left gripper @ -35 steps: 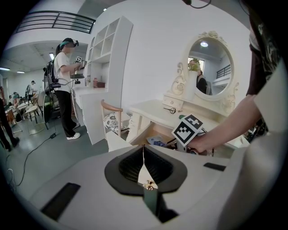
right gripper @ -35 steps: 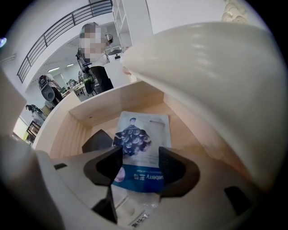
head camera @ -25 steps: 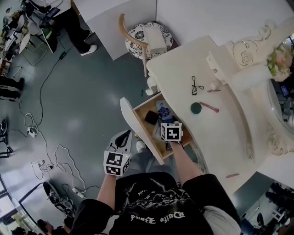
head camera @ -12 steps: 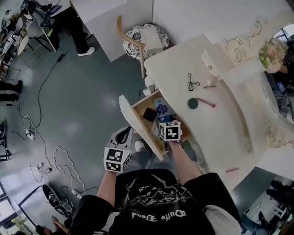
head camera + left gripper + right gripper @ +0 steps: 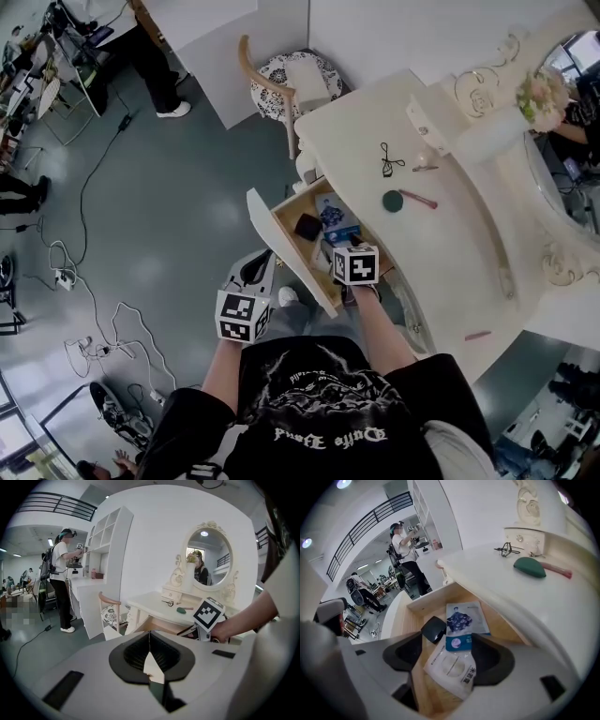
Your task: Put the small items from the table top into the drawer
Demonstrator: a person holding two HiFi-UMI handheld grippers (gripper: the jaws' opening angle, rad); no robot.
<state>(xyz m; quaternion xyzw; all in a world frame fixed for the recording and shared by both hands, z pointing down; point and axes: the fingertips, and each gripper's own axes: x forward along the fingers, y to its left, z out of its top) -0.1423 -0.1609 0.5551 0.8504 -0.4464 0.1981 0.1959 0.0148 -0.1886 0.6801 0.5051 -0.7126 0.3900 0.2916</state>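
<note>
Disc (image 5: 393, 201) on the desk (image 5: 450, 253), beyond the drawer (image 5: 506, 630), looks light, stiff, flat; I'd pinch across its rim. My right fingers (image 5: 490, 662) gape empty over the drawer; left fingers (image 5: 129, 660) shut, empty.

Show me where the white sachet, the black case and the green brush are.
white sachet (image 5: 451, 666), right gripper view, middle of its printed face.
black case (image 5: 433, 629), right gripper view, centre of its top.
green brush (image 5: 529, 567), right gripper view, its green head.
</note>
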